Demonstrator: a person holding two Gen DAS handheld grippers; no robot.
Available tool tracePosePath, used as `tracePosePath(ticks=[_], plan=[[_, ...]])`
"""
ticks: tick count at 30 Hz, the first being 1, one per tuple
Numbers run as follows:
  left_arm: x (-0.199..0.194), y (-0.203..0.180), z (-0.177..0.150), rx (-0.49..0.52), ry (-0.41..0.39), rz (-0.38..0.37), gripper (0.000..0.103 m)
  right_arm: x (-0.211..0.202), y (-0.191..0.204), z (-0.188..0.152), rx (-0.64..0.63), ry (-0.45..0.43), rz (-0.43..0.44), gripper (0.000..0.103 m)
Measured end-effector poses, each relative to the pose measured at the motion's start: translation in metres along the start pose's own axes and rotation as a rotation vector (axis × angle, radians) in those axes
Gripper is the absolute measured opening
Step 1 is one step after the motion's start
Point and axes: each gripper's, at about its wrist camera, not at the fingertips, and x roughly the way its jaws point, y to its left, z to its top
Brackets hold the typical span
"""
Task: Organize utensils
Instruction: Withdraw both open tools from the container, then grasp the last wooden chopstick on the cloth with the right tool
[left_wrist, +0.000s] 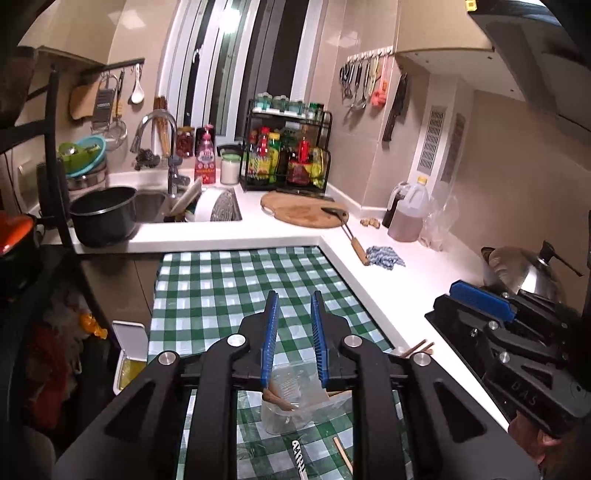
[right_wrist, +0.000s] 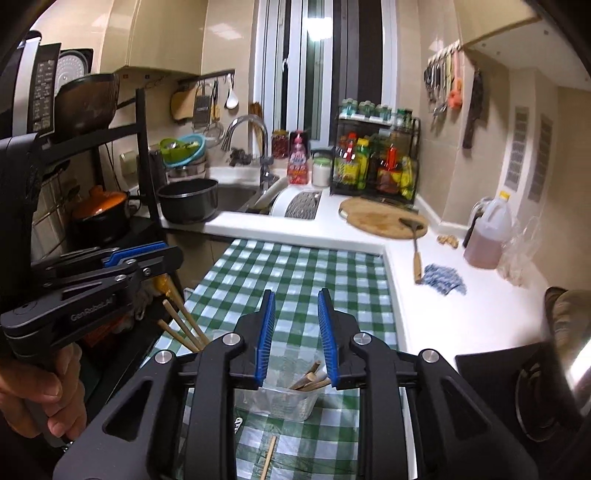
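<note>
A glossy green-and-white checked tablecloth (left_wrist: 236, 280) covers the table, which butts against a smooth white L-shaped counter (left_wrist: 229, 232). At about 6 o'clock in both views stands a clear plastic container (right_wrist: 280, 400), soft-cornered and see-through, with the blunt ends of wooden chopsticks (right_wrist: 310, 376) leaning out toward 1 o'clock. Another thin wooden stick (right_wrist: 269, 456) lies flat on the cloth at 6 o'clock, just below the container, beside a small black-and-white patterned handle (left_wrist: 298, 458). The left gripper (left_wrist: 293, 343) has black jointed arms and ribbed blue pads; its jaws stand a little apart with nothing between them, hanging over the container (from the right wrist view, three more chopsticks (right_wrist: 184, 325) slant up beneath it at 9 o'clock, though whether the pads touch them I cannot tell). The right gripper (right_wrist: 296, 336) is built the same, its jaws likewise parted and empty above the container's rim. At 1 o'clock on the counter rests a round wooden cutting board (left_wrist: 303, 208) with a wood-handled spatula (left_wrist: 351, 232) across its edge, and a crumpled blue cloth (left_wrist: 384, 256) nearby. A dark round pot (left_wrist: 103, 214) sits at 10 o'clock beside the steel sink (left_wrist: 151, 206).
</note>
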Motion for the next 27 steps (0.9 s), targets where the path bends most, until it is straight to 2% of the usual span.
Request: tracePosePath(ticks=[8,14,17,21,27], plan=[[-0.069,-0.01,-0.015,-0.001,-0.091,0.0,0.018,-0.076,0.002,-0.003,-0.012,-0.149,-0.034,0.025],[-0.104,-0.01,-0.066,-0.035,-0.086,0.005,0.018,-0.128,0.006,-0.047,0.012,-0.196,-0.028,0.025],[-0.11,-0.009,-0.099,-0.034,-0.067,0.025,0.018,-0.137,0.007,-0.08,0.041,-0.175,-0.013,0.024],[-0.109,-0.006,-0.145,-0.046,-0.028,0.045,0.018,-0.134,0.008,-0.128,0.088,-0.111,0.003,0.013],[-0.094,-0.002,-0.211,-0.046,0.026,0.096,0.018,-0.099,0.021,-0.215,0.135,0.025,0.005,0.009]])
